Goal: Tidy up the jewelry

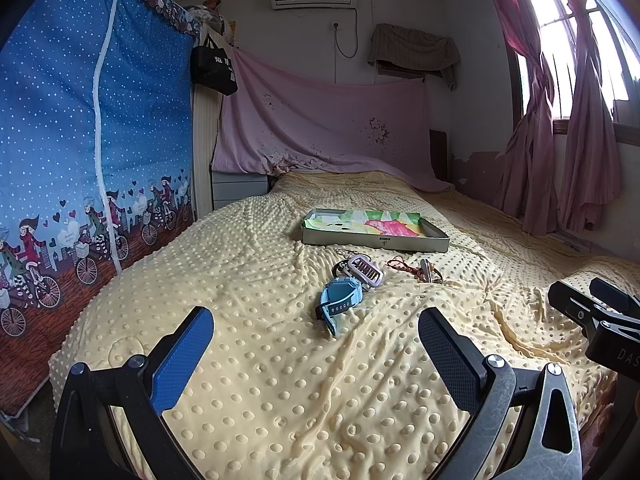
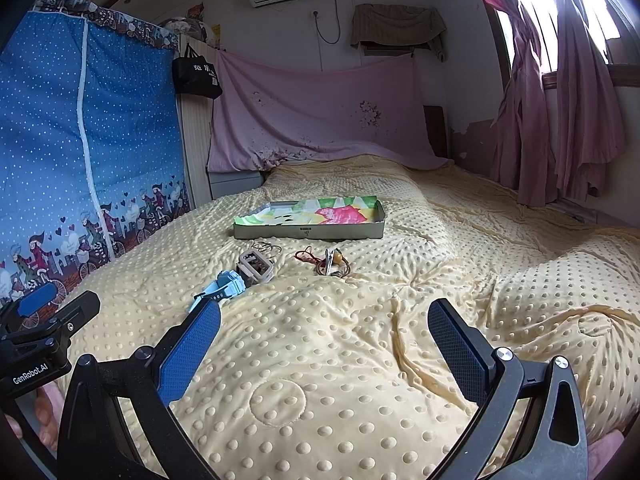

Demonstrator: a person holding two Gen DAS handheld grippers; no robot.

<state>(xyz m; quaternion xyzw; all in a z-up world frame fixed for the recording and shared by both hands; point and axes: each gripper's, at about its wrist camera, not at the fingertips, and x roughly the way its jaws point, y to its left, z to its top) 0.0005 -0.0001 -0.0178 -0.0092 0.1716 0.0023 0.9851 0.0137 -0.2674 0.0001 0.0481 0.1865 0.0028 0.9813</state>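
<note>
A shallow grey tray with a colourful paper lining lies on the yellow dotted bedspread. In front of it lie a light blue watch, a pale lilac comb clip, thin hair bands, a red cord and a silver clip. My left gripper is open and empty, a little short of the watch. My right gripper is open and empty, to the right of the left gripper.
A blue fabric wardrobe stands along the bed's left side. A pink sheet hangs at the head of the bed. Pink curtains hang at the right. The bedspread is wrinkled around the items.
</note>
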